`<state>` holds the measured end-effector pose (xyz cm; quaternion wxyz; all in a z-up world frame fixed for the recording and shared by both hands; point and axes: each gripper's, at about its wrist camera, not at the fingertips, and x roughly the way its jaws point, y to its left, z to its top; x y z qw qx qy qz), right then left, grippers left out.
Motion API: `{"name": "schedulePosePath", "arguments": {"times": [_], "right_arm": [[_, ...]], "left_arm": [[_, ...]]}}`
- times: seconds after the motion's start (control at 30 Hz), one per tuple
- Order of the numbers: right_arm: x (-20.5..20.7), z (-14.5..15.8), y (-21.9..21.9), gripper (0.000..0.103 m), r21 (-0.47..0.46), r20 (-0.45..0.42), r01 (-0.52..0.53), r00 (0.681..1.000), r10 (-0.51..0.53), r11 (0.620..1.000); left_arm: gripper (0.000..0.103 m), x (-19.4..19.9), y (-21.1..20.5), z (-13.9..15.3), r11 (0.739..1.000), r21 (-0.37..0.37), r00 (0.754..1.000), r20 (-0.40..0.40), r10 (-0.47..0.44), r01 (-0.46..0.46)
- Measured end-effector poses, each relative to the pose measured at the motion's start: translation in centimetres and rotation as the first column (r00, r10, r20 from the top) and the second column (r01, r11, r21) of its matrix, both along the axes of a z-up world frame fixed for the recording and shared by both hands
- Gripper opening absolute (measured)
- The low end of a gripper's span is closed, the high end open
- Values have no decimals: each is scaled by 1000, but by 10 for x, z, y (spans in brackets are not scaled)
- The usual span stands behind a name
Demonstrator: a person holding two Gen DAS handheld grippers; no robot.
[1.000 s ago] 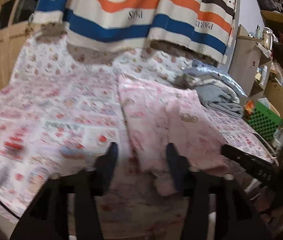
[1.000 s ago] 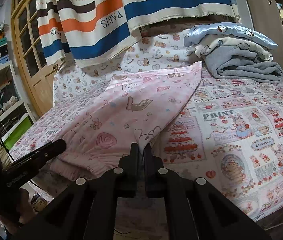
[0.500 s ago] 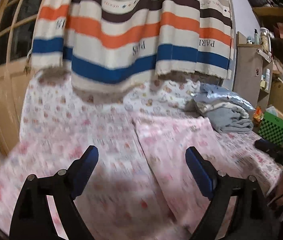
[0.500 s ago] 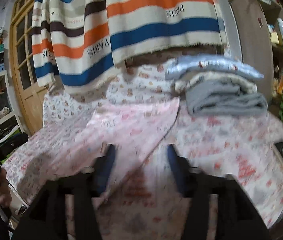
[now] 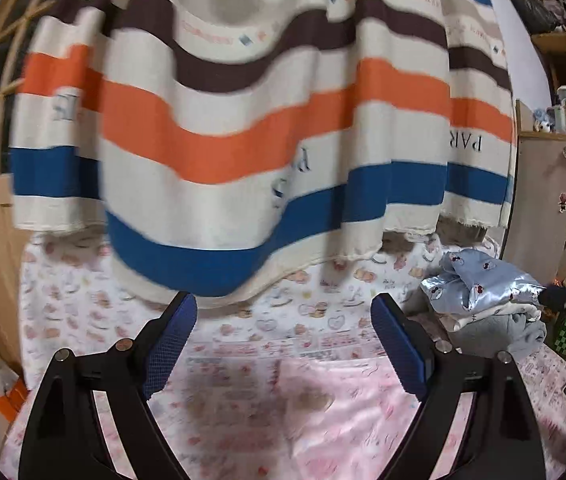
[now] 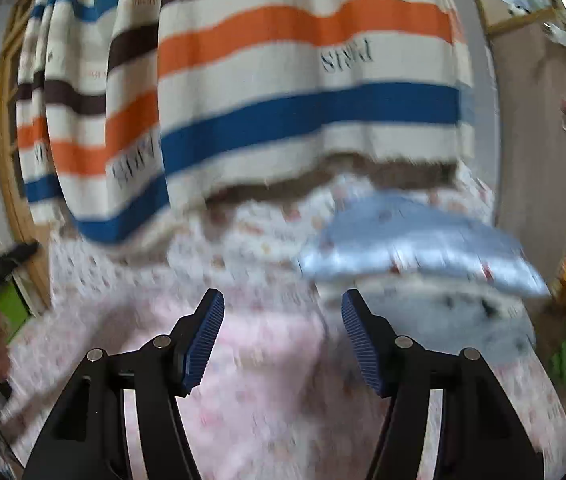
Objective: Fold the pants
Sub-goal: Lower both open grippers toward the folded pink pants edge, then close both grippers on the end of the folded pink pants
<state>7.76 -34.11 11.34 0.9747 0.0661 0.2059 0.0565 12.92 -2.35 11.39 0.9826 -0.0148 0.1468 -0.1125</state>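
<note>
Printed bedding (image 5: 243,320) with small cartoon figures covers the surface before you, and a striped curtain (image 5: 243,140) in cream, brown, orange and blue hangs over its far edge at 12 o'clock. Much is hard to read: the right wrist view is smeared by motion, so the print on the cloth there cannot be made out, and your gripper frames cut off the near part of the bed in both views.

The pink pants (image 5: 343,408) lie flat on the bedding, at 6 o'clock in the left wrist view, between and below your fingers. Their long axis runs from you toward 12 o'clock, but the near end is hidden, so you cannot tell which end is the waist. In the right wrist view the pants (image 6: 259,360) lie at 6 to 7 o'clock, very blurred.

Your left gripper (image 5: 283,340) stands wide open and holds nothing. Your right gripper (image 6: 283,340) has just been opening; its fingers are apart, with no cloth between the pads.

A pile of folded clothes (image 5: 483,296), shiny blue on top and grey below, sits at 3 o'clock of the pants. On the curtain you can read "PAR" (image 5: 465,142) at the right, cut by a fold; the other letters are too smeared.
</note>
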Motion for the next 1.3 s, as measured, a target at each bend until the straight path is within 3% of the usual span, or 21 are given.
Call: {"name": "schedulePosePath", "arguments": {"times": [0.17,0.33,0.4,0.5,0.6,0.73,0.77,0.8,0.83,0.87,0.9,0.97,1.1,1.3], "right_arm": [[49,-11,3,63,-44,-78,-62,995,59,997],[82,-60,-6,59,-45,-227,-57,973,45,997],[96,-82,-10,51,-31,-299,-55,953,43,998],[113,-108,-13,47,-49,-390,-58,920,35,997],[123,-125,-15,47,-60,-428,-53,904,22,997],[131,-138,-12,45,-75,-456,-57,890,16,996],[133,-141,-12,34,-69,-459,-60,888,22,996],[134,-142,-12,17,-60,-460,-63,888,28,996],[134,-143,-12,10,-43,-454,-64,890,38,997],[133,-142,-13,5,-31,-436,-62,899,42,998],[132,-139,-13,4,-29,-407,-59,912,42,998],[128,-130,-8,3,-55,-336,-63,941,41,996],[135,-110,6,3,-135,-303,-69,953,25,988],[152,-111,10,3,-180,-316,-22,948,-37,983]], "left_arm": [[88,34,-24,-10,999,39,998,-57,-32,34],[86,64,-22,-42,998,53,993,-116,-14,20],[77,82,-19,-58,999,34,983,-181,-29,35],[68,106,-15,-84,996,-25,953,-288,-91,88],[61,125,-15,-107,987,-70,899,-407,-162,147],[61,131,-18,-126,981,-94,858,-477,-193,168],[56,131,-19,-128,981,-92,854,-483,-193,170],[40,131,-21,-129,981,-91,851,-487,-196,173],[27,130,-23,-130,980,-88,847,-492,-200,181],[1,130,-24,-131,978,-82,843,-498,-206,190],[2,130,-25,-130,978,-80,844,-494,-209,195],[2,126,-24,-125,982,-67,870,-456,-186,175],[2,125,-18,-114,989,-43,908,-394,-145,140],[2,138,-15,-123,993,-12,901,-419,-111,117]]}}
